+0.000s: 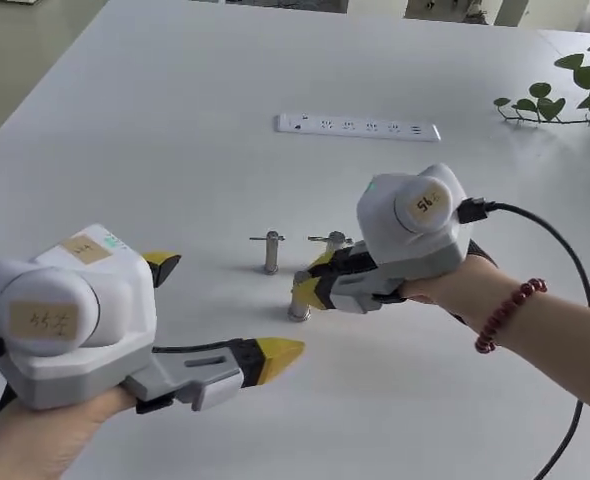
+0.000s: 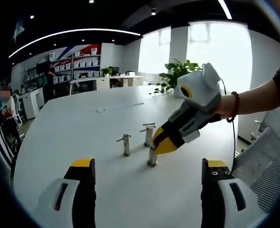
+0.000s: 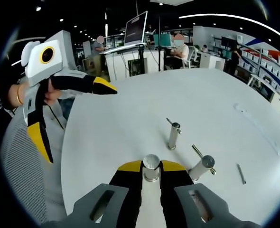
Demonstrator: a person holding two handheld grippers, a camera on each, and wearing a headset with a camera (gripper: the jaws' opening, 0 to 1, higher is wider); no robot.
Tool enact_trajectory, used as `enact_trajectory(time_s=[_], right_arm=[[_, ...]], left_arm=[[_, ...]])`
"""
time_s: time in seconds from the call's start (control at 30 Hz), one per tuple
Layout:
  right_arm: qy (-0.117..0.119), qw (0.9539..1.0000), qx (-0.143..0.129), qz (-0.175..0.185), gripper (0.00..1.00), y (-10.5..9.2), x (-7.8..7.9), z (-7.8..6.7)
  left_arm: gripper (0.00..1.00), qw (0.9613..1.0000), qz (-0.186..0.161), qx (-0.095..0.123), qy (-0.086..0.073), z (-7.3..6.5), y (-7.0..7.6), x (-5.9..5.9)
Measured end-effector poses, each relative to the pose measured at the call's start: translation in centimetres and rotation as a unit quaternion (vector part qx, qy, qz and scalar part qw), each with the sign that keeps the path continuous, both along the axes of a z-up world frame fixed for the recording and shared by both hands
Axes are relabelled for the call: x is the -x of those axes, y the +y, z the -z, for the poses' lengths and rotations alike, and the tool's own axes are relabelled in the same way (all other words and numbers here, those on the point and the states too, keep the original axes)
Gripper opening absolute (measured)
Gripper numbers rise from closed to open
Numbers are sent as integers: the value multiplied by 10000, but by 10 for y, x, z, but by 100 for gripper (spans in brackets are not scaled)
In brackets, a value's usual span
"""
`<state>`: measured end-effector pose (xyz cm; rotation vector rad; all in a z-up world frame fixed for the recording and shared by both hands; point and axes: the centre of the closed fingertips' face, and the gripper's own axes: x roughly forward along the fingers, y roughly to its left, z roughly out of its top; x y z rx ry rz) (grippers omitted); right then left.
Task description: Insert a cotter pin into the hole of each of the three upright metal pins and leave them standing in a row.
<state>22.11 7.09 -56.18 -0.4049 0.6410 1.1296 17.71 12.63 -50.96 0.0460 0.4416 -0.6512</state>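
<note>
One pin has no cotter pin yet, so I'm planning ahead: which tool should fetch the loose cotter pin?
Probably left. The left tool is open and free; the right tool is shut on the bare metal pin, steadying it. The loose cotter pin lies nearby.

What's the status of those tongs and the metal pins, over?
Left tongs open, hovering. Right tongs shut on nearest upright silver metal pin. Other two silver pins carry cotter pins; one thin loose cotter pin on white table. Nothing blocking.

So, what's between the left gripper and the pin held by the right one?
Only bare table before the pin, in the left gripper view.
</note>
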Motion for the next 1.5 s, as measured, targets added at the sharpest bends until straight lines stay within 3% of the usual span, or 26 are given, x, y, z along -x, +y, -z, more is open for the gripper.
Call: enact_trajectory(time_s=[0.4, 0.83, 1.0, 1.1, 1.3, 1.5], right_arm=[[-166, 9999, 16, 41, 8, -6, -3, 2], [-274, 9990, 26, 363, 9, -5, -6, 1], [-356, 9988, 176, 290, 11, -4, -6, 3], [-282, 9990, 79, 325, 21, -2, -5, 0], [-285, 9993, 145, 190, 23, -5, -2, -5], [-135, 9994, 52, 303, 25, -15, -2, -14]], left_arm=[[91, 10000, 37, -53, -18, -1, -2, 0], [91, 9999, 73, -79, -26, -2, -6, 2], [91, 9999, 111, -38, -16, -3, -7, 2], [91, 9999, 107, -51, -28, -4, -7, 1], [92, 9999, 83, -69, -49, -6, -5, 1], [92, 9999, 64, -70, -74, -8, -4, 1]])
